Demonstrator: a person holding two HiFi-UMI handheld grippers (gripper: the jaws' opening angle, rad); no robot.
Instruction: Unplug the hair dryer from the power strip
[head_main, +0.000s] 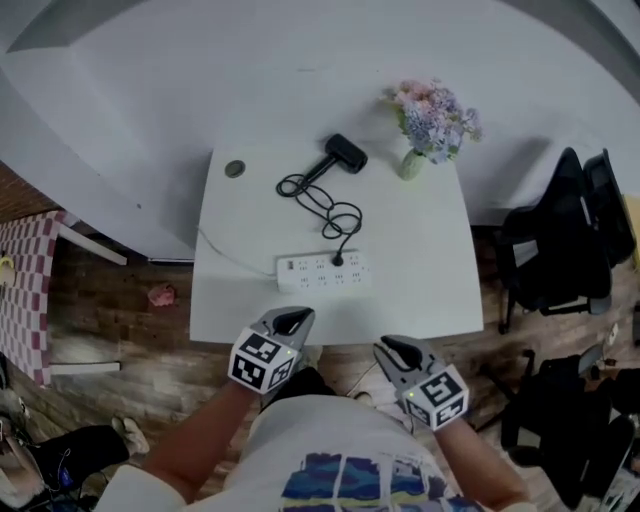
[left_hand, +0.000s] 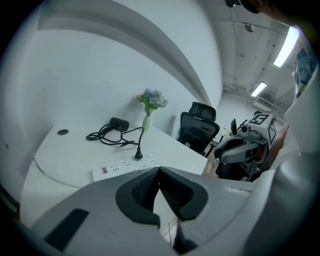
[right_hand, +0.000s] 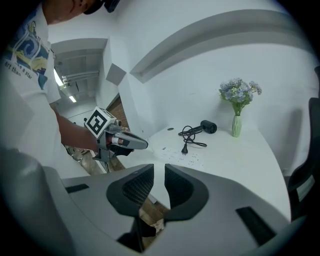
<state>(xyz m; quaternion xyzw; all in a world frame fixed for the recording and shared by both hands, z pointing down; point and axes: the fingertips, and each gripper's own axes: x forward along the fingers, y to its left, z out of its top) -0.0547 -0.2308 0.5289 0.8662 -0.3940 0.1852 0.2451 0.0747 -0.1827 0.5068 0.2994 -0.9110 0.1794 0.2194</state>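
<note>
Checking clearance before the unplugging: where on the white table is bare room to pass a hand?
Bare: the white table's right side, between the green vase of flowers and the near edge; the left side between the round grommet and the white power strip. Crowded: the middle, where the coiled black cord runs from the black hair dryer to the strip.

White square table (head_main: 420, 260) below me, back edge to the wall. Near my edge lies a white power strip (head_main: 323, 271), flat, long side across. One black plug (head_main: 338, 260) stands in it. Its black cord (head_main: 325, 205) loops over the middle to the hair dryer (head_main: 346, 153), on its side at the back. Back right corner: pale green vase (head_main: 411, 165), upright, with flowers (head_main: 435, 115). Back left corner: small round grey disc (head_main: 234, 169).
</note>
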